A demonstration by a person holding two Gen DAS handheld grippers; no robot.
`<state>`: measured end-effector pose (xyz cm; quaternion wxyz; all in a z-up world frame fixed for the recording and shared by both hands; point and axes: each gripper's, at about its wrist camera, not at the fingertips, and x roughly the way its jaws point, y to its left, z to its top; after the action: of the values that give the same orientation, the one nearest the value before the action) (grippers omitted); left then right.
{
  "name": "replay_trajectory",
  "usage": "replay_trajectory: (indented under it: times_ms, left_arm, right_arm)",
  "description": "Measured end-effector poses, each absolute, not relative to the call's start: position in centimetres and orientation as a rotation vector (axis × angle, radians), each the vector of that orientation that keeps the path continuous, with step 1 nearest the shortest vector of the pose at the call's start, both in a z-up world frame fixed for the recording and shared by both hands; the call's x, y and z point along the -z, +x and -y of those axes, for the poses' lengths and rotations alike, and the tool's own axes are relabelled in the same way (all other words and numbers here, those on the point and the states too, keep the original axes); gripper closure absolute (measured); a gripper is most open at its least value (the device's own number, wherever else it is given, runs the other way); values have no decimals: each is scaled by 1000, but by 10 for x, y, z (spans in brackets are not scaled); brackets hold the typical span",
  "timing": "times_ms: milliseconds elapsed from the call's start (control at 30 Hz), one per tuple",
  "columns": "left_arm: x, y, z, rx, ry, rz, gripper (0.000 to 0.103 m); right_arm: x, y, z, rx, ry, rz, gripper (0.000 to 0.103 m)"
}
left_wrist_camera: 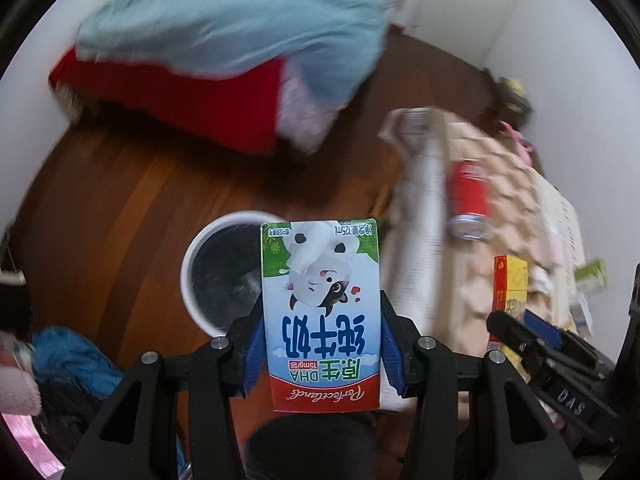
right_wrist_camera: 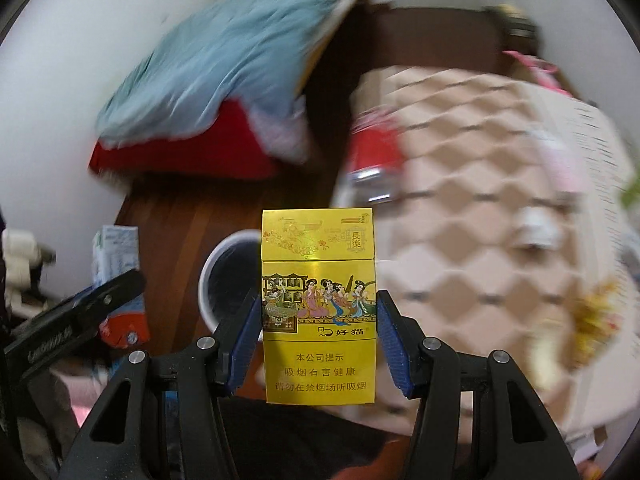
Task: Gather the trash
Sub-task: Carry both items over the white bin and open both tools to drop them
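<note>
Two things are caught: your left gripper (left_wrist_camera: 320, 344) squeezes the milk carton (left_wrist_camera: 320, 312), your right gripper (right_wrist_camera: 318, 340) squeezes the cigarette pack (right_wrist_camera: 318, 320). Next, drop both into the white bin (left_wrist_camera: 200, 264).

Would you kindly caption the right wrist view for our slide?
Right gripper clamps a yellow cigarette pack above a white bin.

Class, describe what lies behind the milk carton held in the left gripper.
Behind the milk carton sits a white-rimmed bin with a dark liner, on the wooden floor. The carton covers the bin's right side; whether anything lies inside cannot be told.
</note>
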<state>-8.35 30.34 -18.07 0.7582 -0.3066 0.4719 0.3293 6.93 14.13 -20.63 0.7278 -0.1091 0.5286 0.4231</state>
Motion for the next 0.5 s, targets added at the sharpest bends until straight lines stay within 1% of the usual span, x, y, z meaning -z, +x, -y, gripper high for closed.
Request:
replay_trajectory:
  times_ms: [167,333,433,467,500]
  left_arm:
    - [254,-111,-380,-744,-824,-1097,58]
    - [312,-115,-429,-722,-913,-1146,56]
    - [338,-120,-450,-717,-974,-1160,55]
    - [344,-122,-456,-722,-985,-1168,54]
    - [350,-123,-460,-730,-998,-1173,36]
  right_arm:
    - [267,36,-231,-1004,-347,-1220,45]
    - [329,22,-298,-1014,-441,-1274,45]
    - [364,20,-328,-1016,-481,-1304,45]
    - [373,18,-335,-1019,-493,-1312,45]
    - [380,20,-343,-1019,-504,-1321,45]
